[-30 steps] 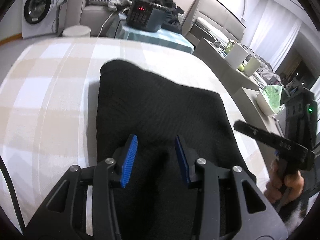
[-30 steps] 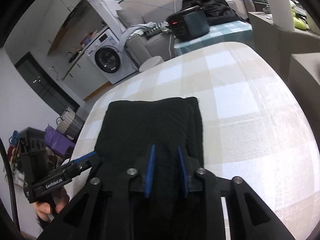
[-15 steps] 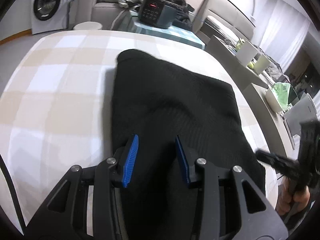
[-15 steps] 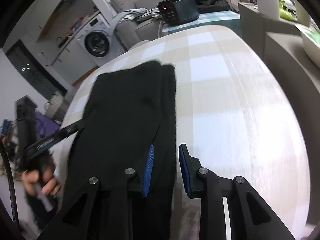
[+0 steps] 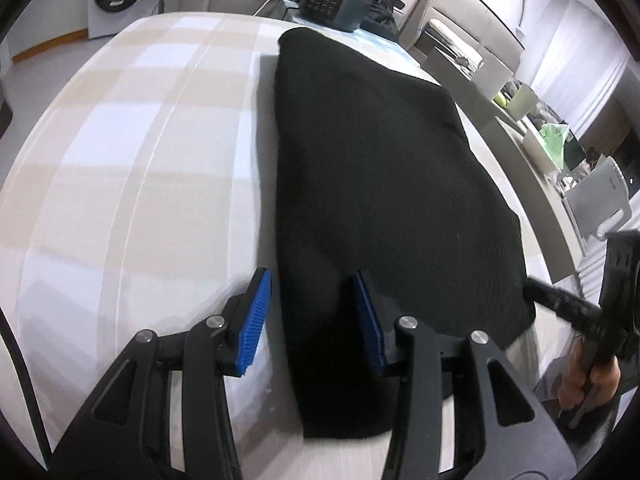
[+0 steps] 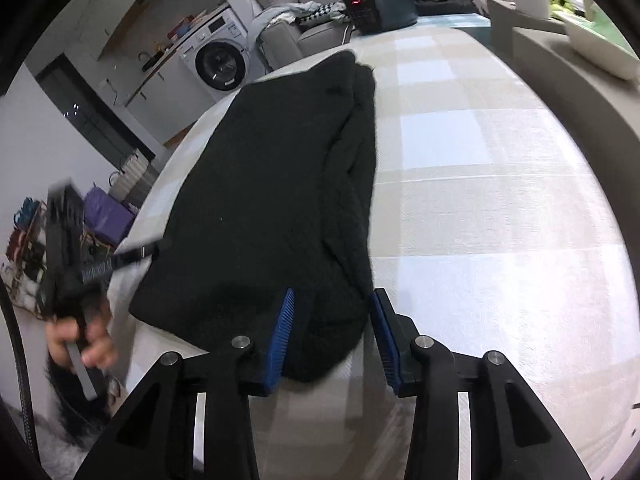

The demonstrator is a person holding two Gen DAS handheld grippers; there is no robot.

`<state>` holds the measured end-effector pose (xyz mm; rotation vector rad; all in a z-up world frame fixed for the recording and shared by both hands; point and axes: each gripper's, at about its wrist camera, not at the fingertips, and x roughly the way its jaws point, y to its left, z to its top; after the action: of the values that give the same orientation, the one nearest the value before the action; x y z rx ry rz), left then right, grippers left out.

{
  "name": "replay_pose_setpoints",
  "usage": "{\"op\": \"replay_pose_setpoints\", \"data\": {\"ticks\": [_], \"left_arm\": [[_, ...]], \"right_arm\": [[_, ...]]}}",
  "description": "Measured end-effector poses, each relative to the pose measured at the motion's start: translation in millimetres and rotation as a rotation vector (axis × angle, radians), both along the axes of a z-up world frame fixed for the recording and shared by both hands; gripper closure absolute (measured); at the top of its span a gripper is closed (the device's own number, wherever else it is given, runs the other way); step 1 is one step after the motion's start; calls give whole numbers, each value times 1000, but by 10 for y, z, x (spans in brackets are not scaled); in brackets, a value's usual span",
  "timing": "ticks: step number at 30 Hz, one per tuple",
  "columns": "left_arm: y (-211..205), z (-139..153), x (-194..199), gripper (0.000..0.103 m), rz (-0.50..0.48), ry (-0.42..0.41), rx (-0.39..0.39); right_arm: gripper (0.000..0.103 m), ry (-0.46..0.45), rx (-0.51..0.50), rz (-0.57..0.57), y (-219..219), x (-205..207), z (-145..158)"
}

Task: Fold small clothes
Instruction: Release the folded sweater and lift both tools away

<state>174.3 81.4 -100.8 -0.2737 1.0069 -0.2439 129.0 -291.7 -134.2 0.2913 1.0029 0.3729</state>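
The black garment (image 5: 380,184) lies flat on the checked desk (image 5: 132,152), folded lengthwise into a long slab that runs straight ahead of both tools. The left tool (image 5: 312,316) straddles the near left edge: one pad over bare desk, the other over cloth, jaws apart and pressing on nothing. The right tool (image 6: 332,332) straddles the near right corner; its jaws have just been opening, with cloth between them but no pinch. The knit looks soft, thick and limp, light enough to lift, likely to sag and drag if held by one corner only. Its right edge shows stacked layers, so a grip there should catch all of them. Best hold: both near corners, pinched deep.
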Motion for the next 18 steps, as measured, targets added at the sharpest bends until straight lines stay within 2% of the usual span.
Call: {"op": "replay_pose_setpoints", "data": {"ticks": [2, 5, 7, 9, 10, 11, 12, 18], "left_arm": [[19, 2, -74, 63, 0, -1, -13], [11, -37, -104, 63, 4, 10, -23], [4, -43, -101, 64, 1, 2, -47], [-5, -45, -105, 71, -8, -6, -46], [-12, -37, -105, 73, -14, -14, -44], [-12, -30, -99, 77, -18, -18, -46], [-8, -24, -76, 78, -18, -20, -51], [-12, -5, 170, 78, 11, -46, -25]], "right_arm": [[62, -36, 20, -5, -35, -2, 63], [59, -65, 102, -37, -83, 127, 74], [59, -42, 115, -75, -70, 283, -6], [60, -12, 150, -67, -26, 395, -94], [63, -3, 155, -59, 9, 438, -127], [76, -2, 160, -53, 39, 469, -146], [81, 2, 180, -43, 66, 500, -165], [83, -17, 167, -46, 189, 734, -152]]}}
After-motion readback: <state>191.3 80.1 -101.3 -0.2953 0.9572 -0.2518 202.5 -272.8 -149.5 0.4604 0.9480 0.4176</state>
